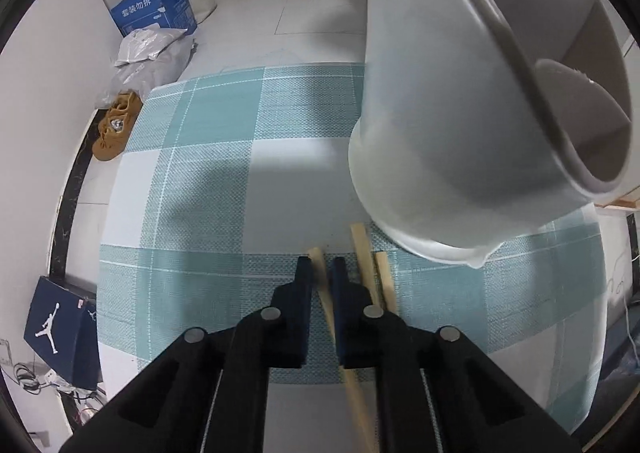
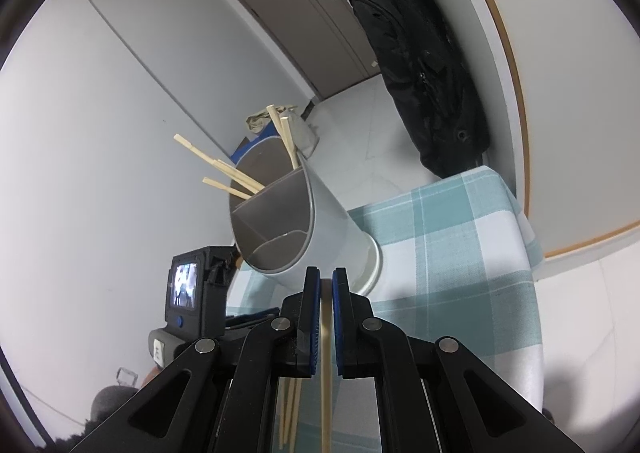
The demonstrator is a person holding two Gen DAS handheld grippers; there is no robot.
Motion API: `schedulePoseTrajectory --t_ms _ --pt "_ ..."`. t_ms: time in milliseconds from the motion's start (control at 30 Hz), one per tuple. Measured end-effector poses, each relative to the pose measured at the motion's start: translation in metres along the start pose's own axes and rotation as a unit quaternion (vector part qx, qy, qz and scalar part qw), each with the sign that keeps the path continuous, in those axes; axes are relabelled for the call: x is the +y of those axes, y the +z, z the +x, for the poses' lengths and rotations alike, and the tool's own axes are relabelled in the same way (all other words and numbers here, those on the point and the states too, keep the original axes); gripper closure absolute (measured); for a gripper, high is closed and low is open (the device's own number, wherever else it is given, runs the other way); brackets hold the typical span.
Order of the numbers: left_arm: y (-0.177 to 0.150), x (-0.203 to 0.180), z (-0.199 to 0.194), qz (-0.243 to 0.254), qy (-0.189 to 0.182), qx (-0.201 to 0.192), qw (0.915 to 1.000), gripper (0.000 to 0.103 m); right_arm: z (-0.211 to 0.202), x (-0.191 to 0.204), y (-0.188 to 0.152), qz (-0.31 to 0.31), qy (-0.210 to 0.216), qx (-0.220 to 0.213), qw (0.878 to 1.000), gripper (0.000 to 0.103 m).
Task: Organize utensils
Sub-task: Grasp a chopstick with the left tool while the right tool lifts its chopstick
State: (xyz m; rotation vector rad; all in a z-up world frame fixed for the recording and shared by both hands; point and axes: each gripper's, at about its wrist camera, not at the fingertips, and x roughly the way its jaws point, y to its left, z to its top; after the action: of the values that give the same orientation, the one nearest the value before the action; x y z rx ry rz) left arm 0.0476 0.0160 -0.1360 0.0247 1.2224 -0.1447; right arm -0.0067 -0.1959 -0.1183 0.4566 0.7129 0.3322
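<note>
A wooden chopstick (image 1: 325,305) lies on the teal checked tablecloth (image 1: 208,189), and my left gripper (image 1: 322,265) points down at it, shut on it near its end. Two more chopsticks (image 1: 374,273) lie just to its right, by the base of the white utensil holder (image 1: 440,113). In the right wrist view my right gripper (image 2: 326,277) is shut on another chopstick (image 2: 326,349), held just in front of the holder (image 2: 336,221). Several chopsticks (image 2: 236,173) stick out of the holder's divided inside. The left gripper's body (image 2: 186,285) shows at the left.
Loose chopsticks (image 2: 290,405) lie on the cloth below my right gripper. The floor holds brown shoes (image 1: 116,125), a blue carton (image 1: 156,9), plastic bags (image 1: 152,49) and a dark blue bag (image 1: 60,333). A black jacket (image 2: 424,73) hangs beyond the table's far edge.
</note>
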Motion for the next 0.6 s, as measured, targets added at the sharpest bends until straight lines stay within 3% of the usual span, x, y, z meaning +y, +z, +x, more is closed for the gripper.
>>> schedulePoseTrajectory --t_ms 133,333,600 --pt "0.002 0.010 -0.001 -0.019 -0.013 -0.001 0.9997 0.100 0.000 0.003 0.000 -0.006 -0.001 -0.001 1.000 0.098" --pt "0.001 0.016 -0.032 -0.043 -0.045 -0.063 0.9961 0.100 -0.002 0.006 0.001 -0.012 -0.004 -0.015 1.000 0.098" --pt "-0.020 0.023 -0.100 -0.065 -0.105 -0.171 0.9775 0.100 -0.013 0.020 -0.001 -0.029 0.000 -0.048 0.998 0.098"
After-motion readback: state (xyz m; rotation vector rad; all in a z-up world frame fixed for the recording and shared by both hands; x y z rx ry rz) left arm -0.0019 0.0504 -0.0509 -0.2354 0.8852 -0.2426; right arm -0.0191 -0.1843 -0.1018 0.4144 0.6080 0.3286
